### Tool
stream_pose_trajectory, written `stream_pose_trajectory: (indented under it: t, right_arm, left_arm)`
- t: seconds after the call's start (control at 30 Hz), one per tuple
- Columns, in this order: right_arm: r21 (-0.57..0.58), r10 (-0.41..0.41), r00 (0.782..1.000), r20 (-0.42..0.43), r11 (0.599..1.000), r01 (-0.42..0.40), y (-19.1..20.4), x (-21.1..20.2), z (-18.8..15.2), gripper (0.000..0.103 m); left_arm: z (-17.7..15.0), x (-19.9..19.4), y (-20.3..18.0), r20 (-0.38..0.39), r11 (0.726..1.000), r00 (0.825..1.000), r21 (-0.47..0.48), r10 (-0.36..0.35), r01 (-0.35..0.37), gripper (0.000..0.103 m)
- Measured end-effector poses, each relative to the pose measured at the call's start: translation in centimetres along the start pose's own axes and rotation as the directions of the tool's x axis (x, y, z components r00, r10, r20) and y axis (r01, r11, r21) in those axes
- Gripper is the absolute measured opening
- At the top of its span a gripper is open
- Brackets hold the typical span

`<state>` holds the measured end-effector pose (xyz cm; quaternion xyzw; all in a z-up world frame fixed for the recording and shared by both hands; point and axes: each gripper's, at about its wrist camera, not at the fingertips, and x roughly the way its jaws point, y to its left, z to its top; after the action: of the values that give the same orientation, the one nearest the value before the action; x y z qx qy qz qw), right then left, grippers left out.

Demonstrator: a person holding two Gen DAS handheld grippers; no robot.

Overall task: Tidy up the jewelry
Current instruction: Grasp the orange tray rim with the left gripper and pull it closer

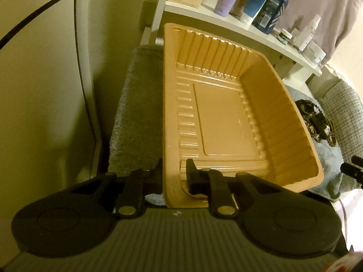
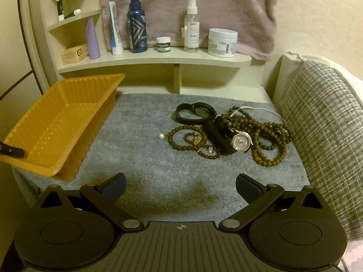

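The left gripper (image 1: 174, 176) is pinching the near rim of the empty orange tray (image 1: 226, 117), while the right gripper (image 2: 181, 188), jaws spread wide, is facing the jewelry heap (image 2: 229, 131) lying ahead and slightly right (the nearer hand).

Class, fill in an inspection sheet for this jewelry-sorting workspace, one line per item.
Surface: grey mat, dark smudge near front.
Job's things: orange tray, empty and tilted; jewelry pile of bead strands, a watch and black bands lying loose on the mat.
Clutter: nothing seen on the mat.
Grippers: left gripper shut on the tray's near wall; right gripper open, holding nothing.
Cables: black cable along the wall.
Surroundings: shelf of bottles and jars, hanging towel, woven cushion.
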<state>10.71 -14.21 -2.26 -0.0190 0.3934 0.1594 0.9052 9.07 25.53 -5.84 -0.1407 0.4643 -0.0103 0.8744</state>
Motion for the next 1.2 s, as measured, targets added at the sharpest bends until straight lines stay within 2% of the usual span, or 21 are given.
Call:
stream_pose_trajectory:
  t: [0.13, 0.37, 0.5, 0.57, 0.6, 0.77, 0.93, 1.2]
  right_arm:
    - [0.013, -0.006, 1.000, 0.007, 1.000, 0.006, -0.5, -0.2, 0.0, 0.102]
    - [0.039, 0.003, 1.000, 0.002, 0.999, -0.003, -1.2, -0.2, -0.4, 0.102]
    - [0.054, 0.004, 1.000, 0.005, 0.999, -0.004, -1.6, -0.3, -0.5, 0.102]
    - [0.059, -0.001, 1.000, 0.007, 0.998, 0.001, -1.9, -0.4, -0.5, 0.102]
    - [0.062, -0.003, 1.000, 0.008, 0.998, 0.003, -2.0, -0.4, -0.5, 0.102]
    - [0.080, -0.006, 1.000, 0.012, 0.997, 0.005, -2.4, -0.3, -0.6, 0.102]
    - [0.099, -0.008, 1.000, 0.029, 0.995, 0.005, -2.7, -0.3, -0.4, 0.102]
    - [0.146, -0.013, 0.998, 0.065, 0.989, 0.003, -4.5, 0.1, -0.2, 0.102]
  left_arm:
    - [0.1, 0.0, -0.3, -0.006, 1.000, 1.000, 0.012, 0.028, -0.028, 0.014]
    - [0.2, 0.4, -1.0, -0.035, 0.999, 0.999, 0.036, 0.040, -0.039, 0.013]
    - [0.2, 0.7, -0.8, -0.053, 0.999, 0.998, 0.020, 0.041, -0.040, 0.013]
    - [0.3, 0.7, -0.9, -0.051, 0.998, 0.997, 0.031, 0.053, -0.051, 0.009]
    - [0.3, 0.8, -1.0, -0.051, 0.998, 0.997, 0.035, 0.053, -0.051, 0.004]
    - [0.7, 0.5, -1.8, -0.025, 0.992, 0.995, 0.084, 0.097, -0.095, 0.004]
    - [1.2, -0.5, -3.5, 0.028, 0.968, 0.983, 0.169, 0.184, -0.186, 0.003]
    - [0.9, -1.5, -7.6, 0.094, 0.907, 0.942, 0.254, 0.323, -0.337, 0.003]
